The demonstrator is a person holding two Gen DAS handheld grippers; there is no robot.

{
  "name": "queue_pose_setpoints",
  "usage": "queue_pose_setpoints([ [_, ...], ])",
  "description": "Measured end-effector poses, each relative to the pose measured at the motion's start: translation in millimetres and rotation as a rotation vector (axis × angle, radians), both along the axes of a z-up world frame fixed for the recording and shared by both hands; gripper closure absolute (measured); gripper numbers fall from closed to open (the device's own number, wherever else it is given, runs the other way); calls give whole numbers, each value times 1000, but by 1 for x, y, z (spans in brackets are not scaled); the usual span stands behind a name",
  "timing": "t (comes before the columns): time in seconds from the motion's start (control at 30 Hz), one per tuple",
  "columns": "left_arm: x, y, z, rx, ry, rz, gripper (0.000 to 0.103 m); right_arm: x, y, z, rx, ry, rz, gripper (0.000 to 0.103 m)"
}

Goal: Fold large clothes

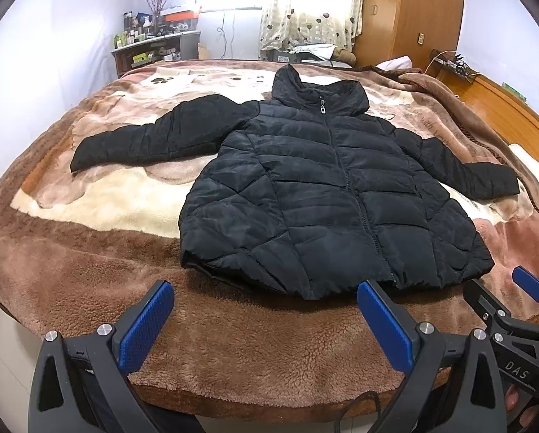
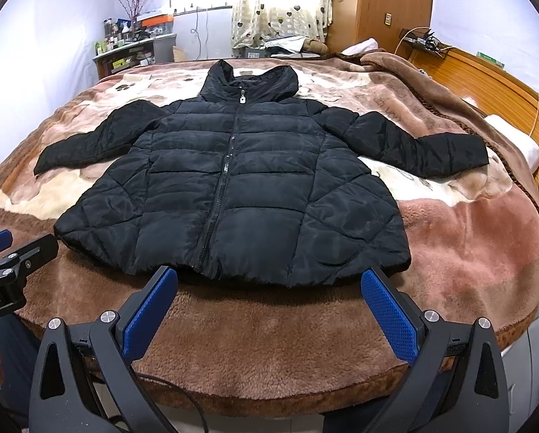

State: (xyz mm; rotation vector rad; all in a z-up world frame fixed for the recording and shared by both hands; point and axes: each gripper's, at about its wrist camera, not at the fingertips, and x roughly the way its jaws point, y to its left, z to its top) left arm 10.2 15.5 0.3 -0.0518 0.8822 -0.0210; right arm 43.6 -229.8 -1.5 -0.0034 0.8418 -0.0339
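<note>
Flatly spread, a black puffer jacket (image 1: pixel 320 195) lies zipped, face up on a brown blanket (image 1: pixel 233 342).
Left wrist view: jacket centre-right, sleeves out, left gripper (image 1: pixel 266 310) spread wide, holding nothing. Right wrist view: jacket (image 2: pixel 233 187) mid-frame, hood uppermost; right gripper (image 2: pixel 269 299) likewise agape below its hem.

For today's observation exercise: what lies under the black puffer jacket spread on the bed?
The black puffer jacket lies zipped and flat on a brown and cream plush blanket, which shows all around it. The blanket's pattern beneath the jacket is covered, as is the bed under it.
</note>
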Motion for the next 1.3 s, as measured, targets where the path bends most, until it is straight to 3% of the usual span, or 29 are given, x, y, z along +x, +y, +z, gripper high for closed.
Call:
queue_pose_setpoints([
  [0.6,8,1,1,8,-1,6,0,12,0,5,-8,0,-7,1],
  [0.93,25,15,2,-25,17,22,0,19,0,6,-9,4,-10,1],
  [1.1,54,52,3,-89,11,65,0,38,3,13,3,-13,2,1],
  [1.2,76,83,3,-89,-10,119,0,52,7,18,32,-37,21,1],
  [1.3,108,134,-5,-183,8,184,0,73,15,21,73,-64,56,1],
])
